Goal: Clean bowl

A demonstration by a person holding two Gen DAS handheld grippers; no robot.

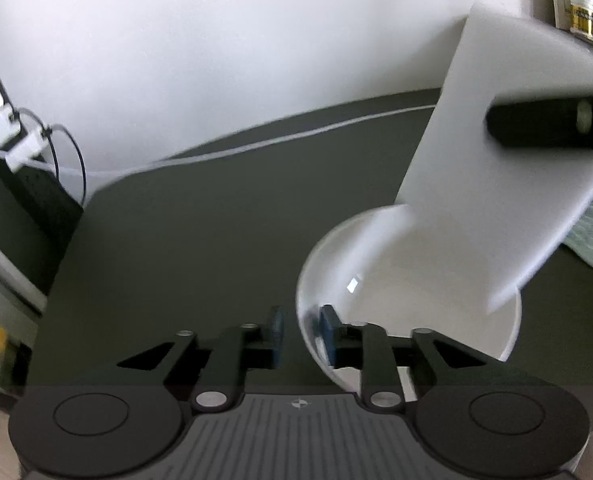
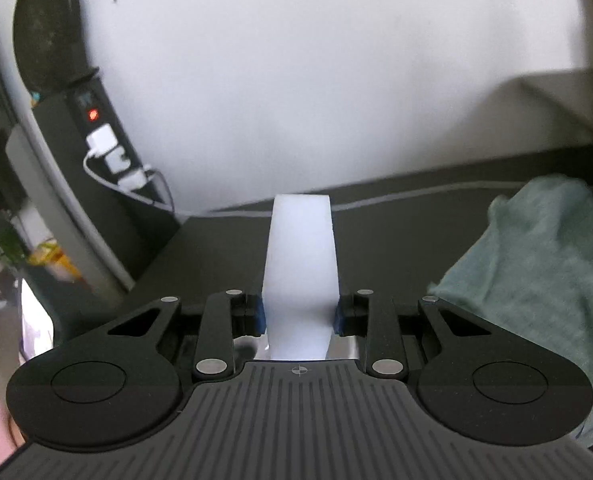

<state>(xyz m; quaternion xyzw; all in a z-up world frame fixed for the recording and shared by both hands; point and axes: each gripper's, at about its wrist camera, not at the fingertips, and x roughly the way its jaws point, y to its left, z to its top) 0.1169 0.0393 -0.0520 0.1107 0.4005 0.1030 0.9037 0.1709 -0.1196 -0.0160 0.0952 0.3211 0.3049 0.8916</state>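
The clear glass bowl (image 1: 408, 280) sits on the dark table (image 1: 184, 248), its near rim pinched by the left gripper (image 1: 300, 332) to steady it. The right gripper (image 2: 299, 314) squeezes a white sponge (image 2: 300, 264), angled into the bowl for wiping. A green towel (image 2: 536, 280) lies nearby.

Glossy clear glass bowl (image 1: 396, 280), matt white foam sponge (image 2: 300, 264), rough teal cloth (image 2: 536, 280).

A bowl (image 1: 408, 280) sits on the tabletop (image 1: 200, 248), a sponge (image 1: 496, 184) tilted over its far rim, a cloth (image 2: 536, 272) lying right of both.
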